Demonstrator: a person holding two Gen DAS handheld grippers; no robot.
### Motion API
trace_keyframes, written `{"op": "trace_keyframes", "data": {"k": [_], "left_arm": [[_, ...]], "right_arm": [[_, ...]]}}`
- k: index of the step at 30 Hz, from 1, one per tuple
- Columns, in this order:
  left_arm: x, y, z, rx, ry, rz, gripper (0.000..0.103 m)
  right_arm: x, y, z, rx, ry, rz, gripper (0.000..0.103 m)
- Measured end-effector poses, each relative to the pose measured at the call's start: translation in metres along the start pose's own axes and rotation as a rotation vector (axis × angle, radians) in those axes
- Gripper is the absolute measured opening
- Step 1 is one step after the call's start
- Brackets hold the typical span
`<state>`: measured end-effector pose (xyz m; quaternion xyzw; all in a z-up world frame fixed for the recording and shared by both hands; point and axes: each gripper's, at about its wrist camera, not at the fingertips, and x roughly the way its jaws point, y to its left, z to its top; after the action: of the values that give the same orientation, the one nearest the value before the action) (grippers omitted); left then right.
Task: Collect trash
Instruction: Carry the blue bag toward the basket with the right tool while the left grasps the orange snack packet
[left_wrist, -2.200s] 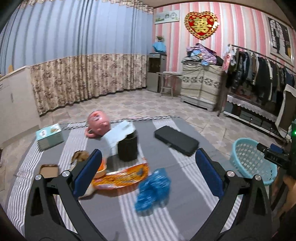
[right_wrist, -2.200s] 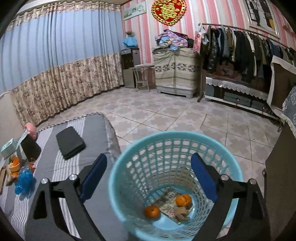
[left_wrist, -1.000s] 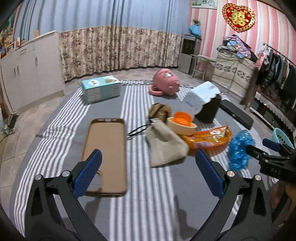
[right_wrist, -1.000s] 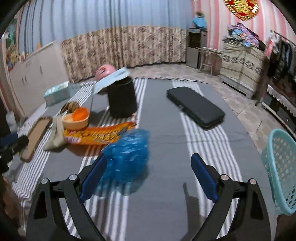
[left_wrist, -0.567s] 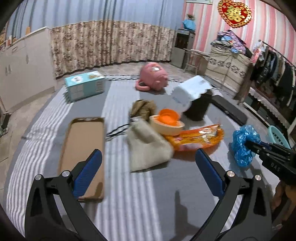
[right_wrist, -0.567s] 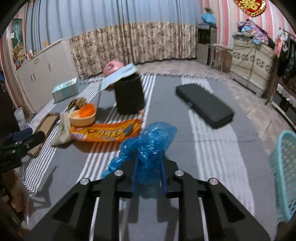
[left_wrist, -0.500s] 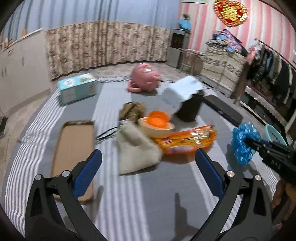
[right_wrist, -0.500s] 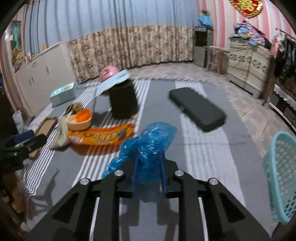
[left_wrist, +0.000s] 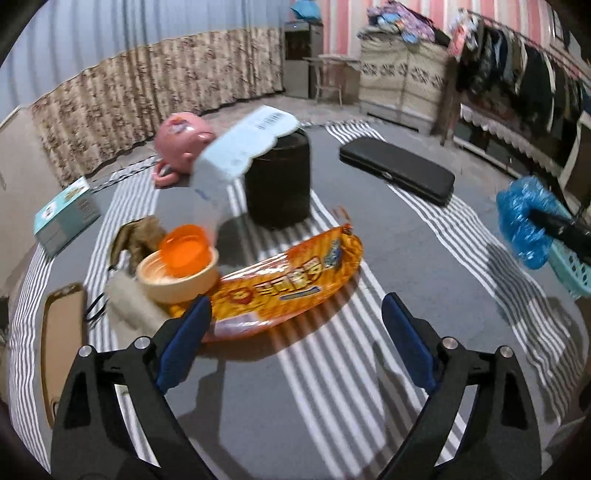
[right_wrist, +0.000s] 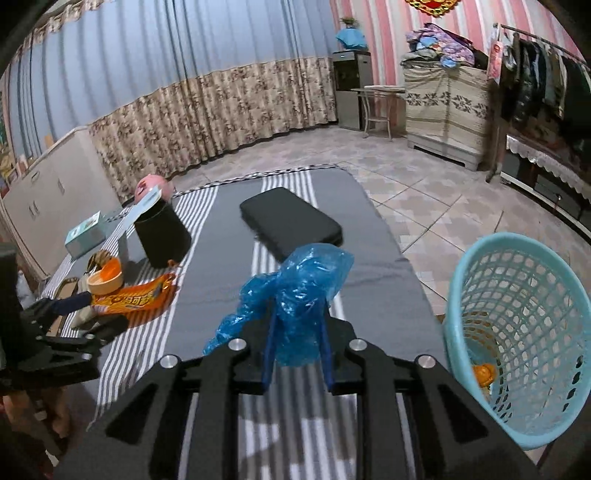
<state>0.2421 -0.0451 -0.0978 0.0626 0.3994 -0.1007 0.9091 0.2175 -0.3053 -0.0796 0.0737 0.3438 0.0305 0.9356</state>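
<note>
A crumpled blue plastic bag (right_wrist: 303, 280) is pinched in my right gripper (right_wrist: 298, 321), held above the striped tablecloth (right_wrist: 369, 295) beside the light-blue basket (right_wrist: 517, 332). In the left wrist view that blue bag (left_wrist: 522, 218) hangs at the far right by the basket (left_wrist: 569, 266). My left gripper (left_wrist: 295, 306) hovers low over the table with its jaws wide and closing. An orange snack bag (left_wrist: 291, 280) lies just ahead of it, its near edge by the left fingertip, unpressed. A cream bowl with an orange lid (left_wrist: 177, 273) rests against the snack bag.
Behind the snack bag stand a black cylinder (left_wrist: 279, 184) with a white carton (left_wrist: 236, 155) leaning on it and a pink piggy bank (left_wrist: 183, 138). A black case (left_wrist: 399, 173), a teal box (left_wrist: 62, 218), a brown phone case (left_wrist: 62, 332) and a beige cloth (left_wrist: 129, 302) also lie here.
My right gripper shut on the blue bag, lifted it and swung right toward the basket. My left gripper moved right from the phone case to the orange snack bag.
</note>
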Motion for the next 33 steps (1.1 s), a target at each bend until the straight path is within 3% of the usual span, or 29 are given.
{"op": "trace_keyframes", "data": {"k": [6, 9, 19, 22, 33], "left_arm": [[0.027, -0.016, 0.015, 0.030, 0.067, 0.008, 0.085], [0.043, -0.022, 0.021, 0.028, 0.115, 0.002, 0.067], [0.043, -0.028, 0.031, 0.023, 0.078, -0.021, 0.017], [0.037, -0.034, 0.032, 0.036, 0.057, -0.004, 0.011], [-0.032, -0.056, 0.066, 0.035, -0.112, -0.024, 0.009]], "right_arm": [[0.001, -0.008, -0.001, 0.020, 0.001, 0.000, 0.021], [-0.001, -0.011, -0.002, 0.022, -0.002, -0.001, 0.021], [-0.001, -0.016, 0.000, 0.045, -0.013, 0.003, 0.021], [-0.006, -0.019, 0.002, 0.046, -0.025, 0.006, 0.021], [-0.036, -0.060, 0.013, 0.122, -0.108, -0.018, 0.021]]}}
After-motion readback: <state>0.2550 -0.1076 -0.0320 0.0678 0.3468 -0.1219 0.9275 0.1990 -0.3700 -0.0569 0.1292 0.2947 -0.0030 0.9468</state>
